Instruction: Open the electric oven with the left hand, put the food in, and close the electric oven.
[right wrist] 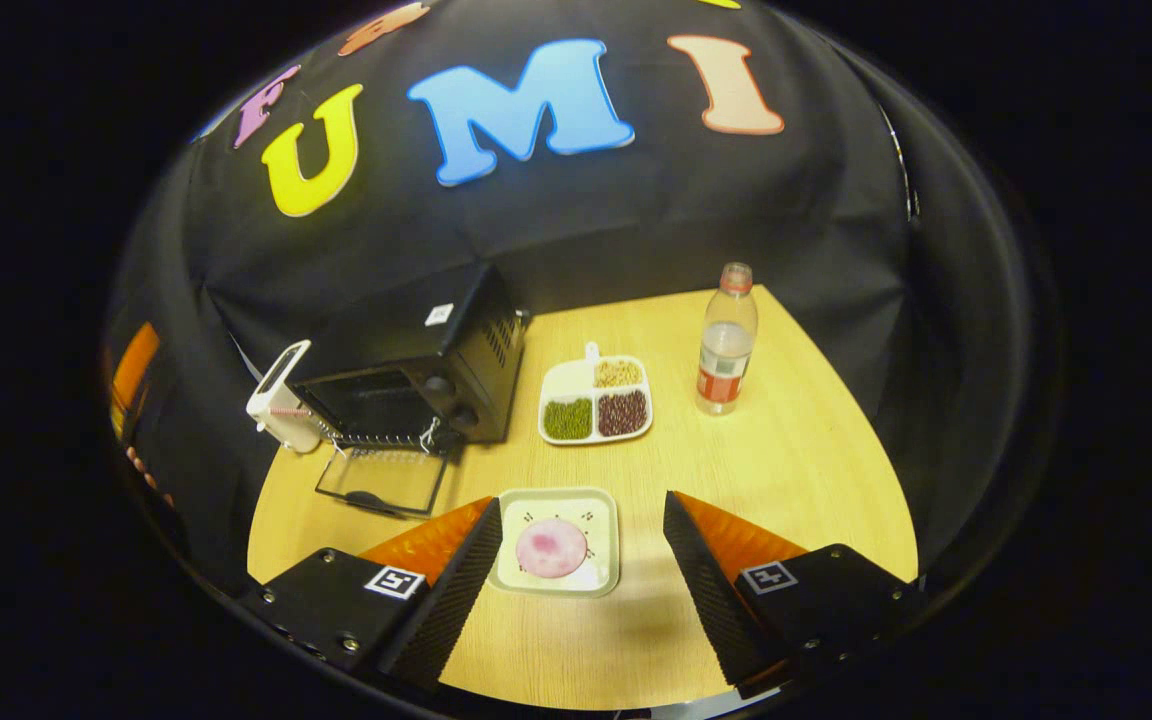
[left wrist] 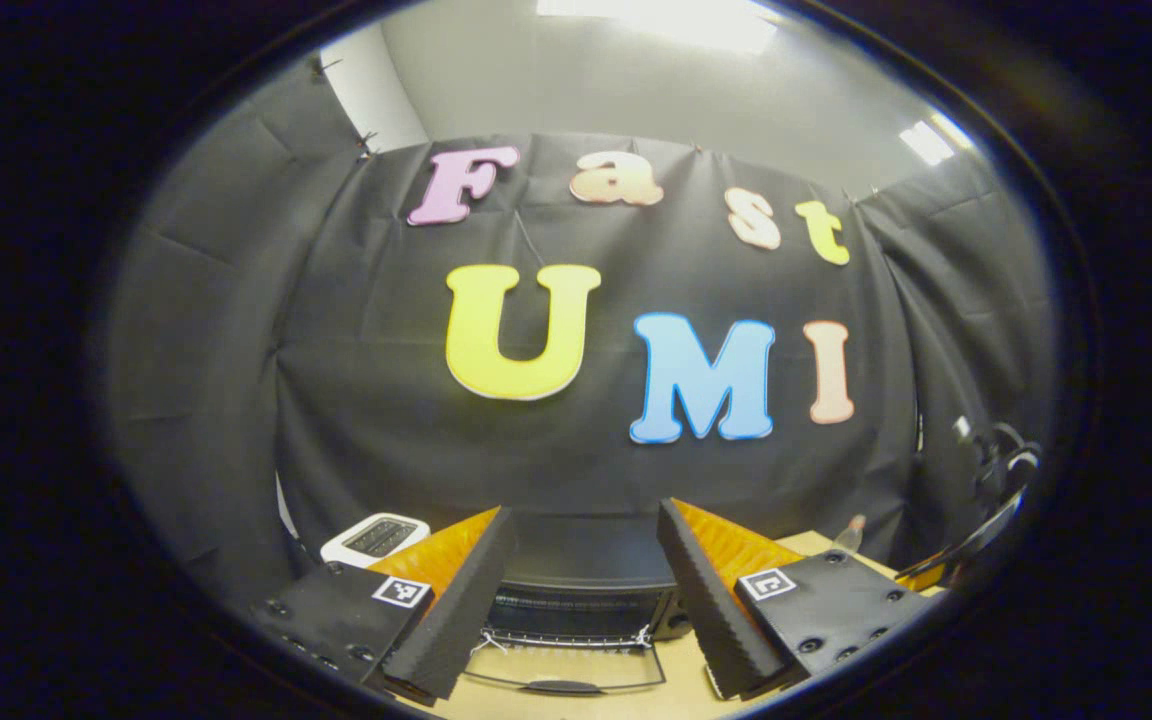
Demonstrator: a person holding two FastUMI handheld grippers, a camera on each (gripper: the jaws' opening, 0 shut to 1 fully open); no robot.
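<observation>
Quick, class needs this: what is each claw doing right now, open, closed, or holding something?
Left claw: open, holding nothing, facing the oven with its door down.
Right claw: open, holding nothing, above the plate of food.

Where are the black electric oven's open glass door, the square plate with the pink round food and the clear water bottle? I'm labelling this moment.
Black electric oven's open glass door (right wrist: 383,481): right gripper view, on the pane.
Square plate with pink round food (right wrist: 603,520): right gripper view, on its rim.
Clear water bottle (right wrist: 726,345): right gripper view, on its body.

oven (right wrist: 406,370) door (right wrist: 383,482) down, mouth unblocked, toaster (right wrist: 279,398) beside
</observation>
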